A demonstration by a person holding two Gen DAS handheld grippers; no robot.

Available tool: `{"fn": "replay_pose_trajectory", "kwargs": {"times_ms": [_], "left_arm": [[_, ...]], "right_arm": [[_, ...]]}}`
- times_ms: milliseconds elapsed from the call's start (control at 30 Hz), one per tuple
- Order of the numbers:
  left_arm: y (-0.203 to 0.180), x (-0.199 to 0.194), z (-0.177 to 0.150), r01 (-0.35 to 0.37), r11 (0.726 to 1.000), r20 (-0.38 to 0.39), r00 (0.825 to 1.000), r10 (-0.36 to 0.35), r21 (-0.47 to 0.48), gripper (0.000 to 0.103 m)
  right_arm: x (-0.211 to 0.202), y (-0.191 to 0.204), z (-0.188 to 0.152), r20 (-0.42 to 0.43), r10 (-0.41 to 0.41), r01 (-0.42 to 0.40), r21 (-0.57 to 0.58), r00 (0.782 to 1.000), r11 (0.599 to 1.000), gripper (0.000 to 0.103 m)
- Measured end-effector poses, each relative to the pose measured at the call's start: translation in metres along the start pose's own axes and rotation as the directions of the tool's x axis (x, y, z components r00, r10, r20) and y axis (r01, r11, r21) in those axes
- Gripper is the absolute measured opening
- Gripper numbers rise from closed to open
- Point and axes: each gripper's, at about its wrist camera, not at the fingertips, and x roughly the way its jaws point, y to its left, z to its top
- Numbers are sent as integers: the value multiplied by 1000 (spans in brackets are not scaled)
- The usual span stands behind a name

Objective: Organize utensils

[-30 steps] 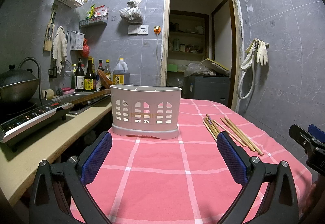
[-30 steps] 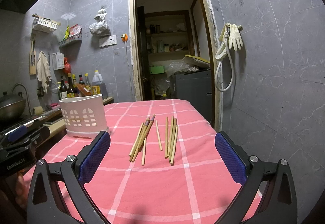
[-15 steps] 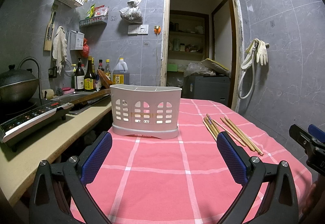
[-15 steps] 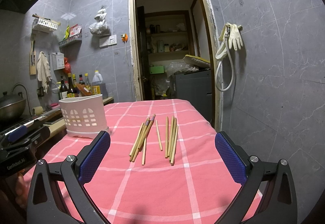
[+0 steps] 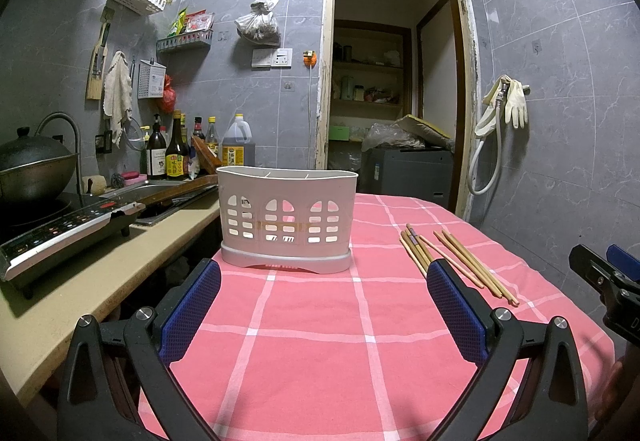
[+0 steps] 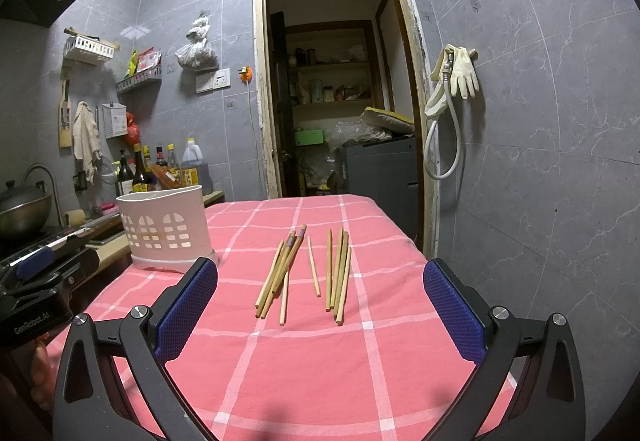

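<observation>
Here both tools, left tool (image 5: 324, 305) and right tool (image 6: 320, 305), gape empty near the chopsticks (image 6: 308, 269).

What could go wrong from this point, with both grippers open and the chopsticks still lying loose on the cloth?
1. The chopsticks lie in two tight, partly overlapping bunches, so the right gripper may pinch several at once or knock neighbours askew.
2. They lie flat on the soft pink tablecloth; fingertips could snag and bunch the fabric.
3. The white utensil holder stands near the table's left edge and looks light; a bump while inserting sticks might push or tip it.
</observation>
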Motion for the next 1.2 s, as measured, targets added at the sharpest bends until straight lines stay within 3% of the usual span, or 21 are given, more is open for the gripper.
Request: {"fn": "replay_pose_trajectory", "kwargs": {"times_ms": [667,1200], "left_arm": [[-10,15,0,3,1000,22,1000,-3,17,101],[-23,77,60,13,1000,47,999,-14,25,101]], "right_arm": [[8,5,10,7,-20,20,-22,1000,1000,103],[62,-26,71,40,-28,31,-74,999,997,103]]}}
